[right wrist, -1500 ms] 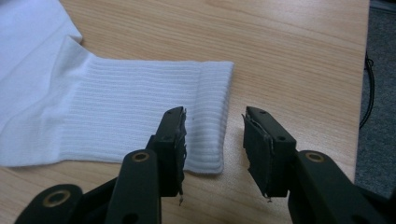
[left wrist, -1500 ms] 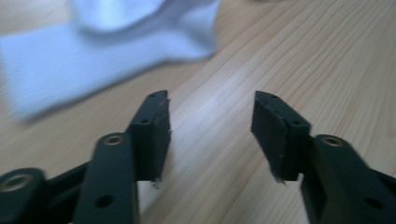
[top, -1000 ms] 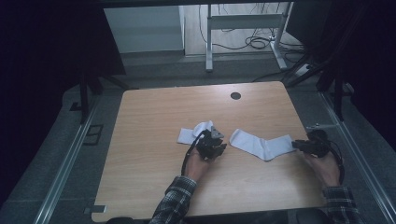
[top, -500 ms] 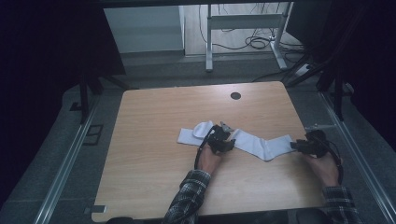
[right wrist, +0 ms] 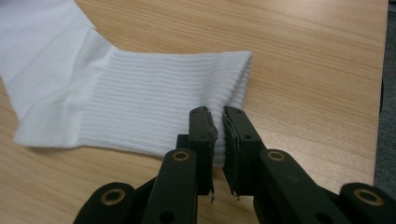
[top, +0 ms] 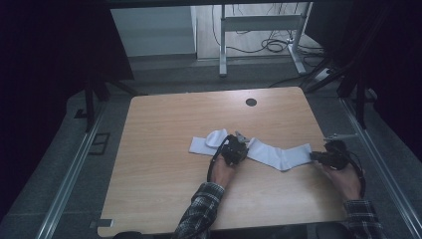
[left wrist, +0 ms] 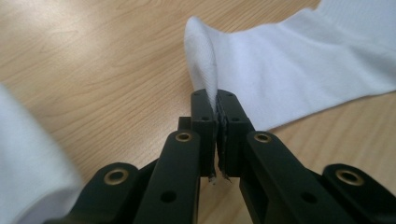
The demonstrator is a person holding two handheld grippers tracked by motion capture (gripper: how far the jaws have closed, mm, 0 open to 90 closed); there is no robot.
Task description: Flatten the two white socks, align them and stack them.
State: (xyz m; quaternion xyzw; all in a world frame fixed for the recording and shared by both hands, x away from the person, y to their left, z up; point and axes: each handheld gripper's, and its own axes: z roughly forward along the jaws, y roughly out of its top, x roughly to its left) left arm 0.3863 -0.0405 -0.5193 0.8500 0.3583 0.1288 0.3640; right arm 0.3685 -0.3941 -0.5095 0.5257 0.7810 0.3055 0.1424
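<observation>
A long white sock lies flat across the middle-right of the wooden table. My left gripper is at its toe end. In the left gripper view the left gripper is shut on a raised fold of this sock. My right gripper is at the cuff end. In the right gripper view the right gripper pinches the edge of the ribbed cuff. A second white sock lies crumpled just left of the left gripper and shows as a blur in the left gripper view.
A round cable hole sits near the table's far edge. The table's right edge runs close to my right gripper. Metal rails flank the table, and a desk frame with cables stands on the floor beyond.
My left gripper has moved right, from the crumpled sock to the long sock's toe end, and holds a fold of it. The right gripper has stayed at the cuff.
</observation>
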